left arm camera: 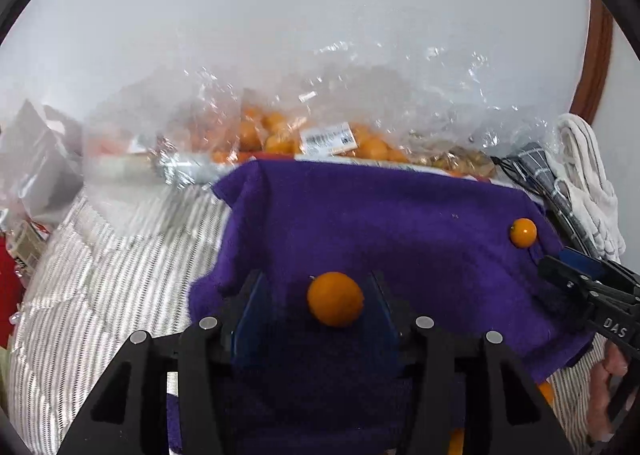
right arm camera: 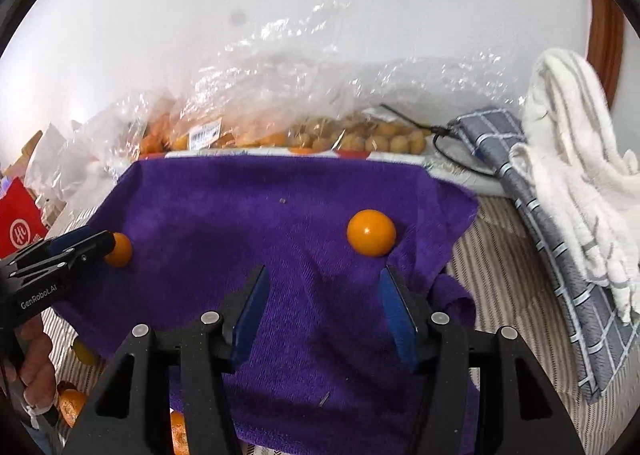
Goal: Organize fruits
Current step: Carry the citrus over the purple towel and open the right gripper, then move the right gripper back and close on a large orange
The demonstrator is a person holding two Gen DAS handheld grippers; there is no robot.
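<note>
A purple towel (left arm camera: 380, 223) (right arm camera: 248, 223) lies spread on a striped cloth. Two small orange fruits rest on it. One fruit (left arm camera: 335, 298) sits between the open fingers of my left gripper (left arm camera: 318, 295), nearer the right finger; the fingers do not visibly press it. It also shows in the right wrist view (right arm camera: 119, 249) at the left gripper's tips. The second fruit (right arm camera: 371, 232) (left arm camera: 523, 232) lies just ahead of my right gripper (right arm camera: 322, 283), which is open and empty. The right gripper shows at the right edge of the left wrist view (left arm camera: 560, 267).
Clear plastic bags of orange fruits (left arm camera: 280, 135) and tan fruits (right arm camera: 376, 139) lie behind the towel. A grey checked cloth (right arm camera: 532, 207) and a white towel (right arm camera: 580, 175) lie at the right. More orange fruits (right arm camera: 72, 407) lie at the near left. A red bag (right arm camera: 20, 223) is far left.
</note>
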